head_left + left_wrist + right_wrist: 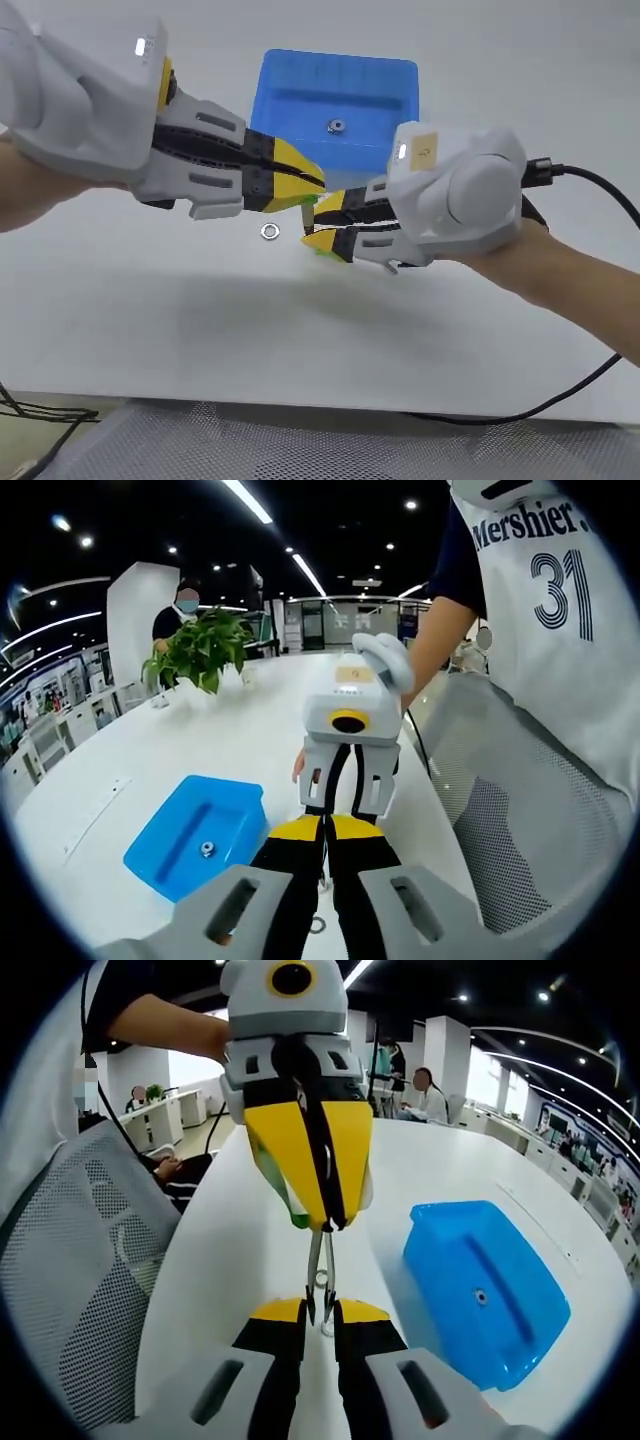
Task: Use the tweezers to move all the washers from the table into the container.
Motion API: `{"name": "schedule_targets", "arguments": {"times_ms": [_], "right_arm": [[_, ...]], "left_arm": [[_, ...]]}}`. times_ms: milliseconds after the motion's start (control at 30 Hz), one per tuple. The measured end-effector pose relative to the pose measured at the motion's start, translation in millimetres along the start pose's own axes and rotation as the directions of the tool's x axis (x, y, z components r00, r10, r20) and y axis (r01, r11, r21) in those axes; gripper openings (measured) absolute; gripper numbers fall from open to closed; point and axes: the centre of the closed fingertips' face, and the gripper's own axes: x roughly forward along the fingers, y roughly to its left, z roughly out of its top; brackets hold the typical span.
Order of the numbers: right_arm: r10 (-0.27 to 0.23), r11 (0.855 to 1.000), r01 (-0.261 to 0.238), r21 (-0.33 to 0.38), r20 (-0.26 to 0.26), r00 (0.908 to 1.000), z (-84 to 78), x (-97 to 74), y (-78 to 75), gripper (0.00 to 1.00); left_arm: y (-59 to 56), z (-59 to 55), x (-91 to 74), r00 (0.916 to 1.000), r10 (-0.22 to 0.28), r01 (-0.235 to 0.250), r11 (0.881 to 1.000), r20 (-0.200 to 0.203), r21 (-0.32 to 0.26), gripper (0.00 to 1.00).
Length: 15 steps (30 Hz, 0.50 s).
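The left gripper (312, 183) comes in from the left with its fingers clamped on the tweezers (318, 1270). The thin prongs point into the narrow gap between the fingers of the right gripper (322, 225), which stand a little apart. One washer (269, 231) lies on the white surface (200, 320), just left of the right gripper's tips, with nothing over it. A second washer (336, 125) sits inside the blue container (300, 70), on the far side behind both grippers. A black cable (600, 195) trails off to the right. A potted plant (200, 650) stands far across the surface.
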Motion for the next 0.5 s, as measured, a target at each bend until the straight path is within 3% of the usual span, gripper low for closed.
{"name": "schedule_targets", "arguments": {"times_ms": [500], "right_arm": [[-0.002, 1.000, 0.002, 0.009, -0.014, 0.9999, -5.2, 2.5, -3.2, 0.12]], "left_arm": [[4.4, -6.9, 3.1, 0.9999, -0.005, 0.005, 1.000, -0.009, -0.001, 0.05]]}}
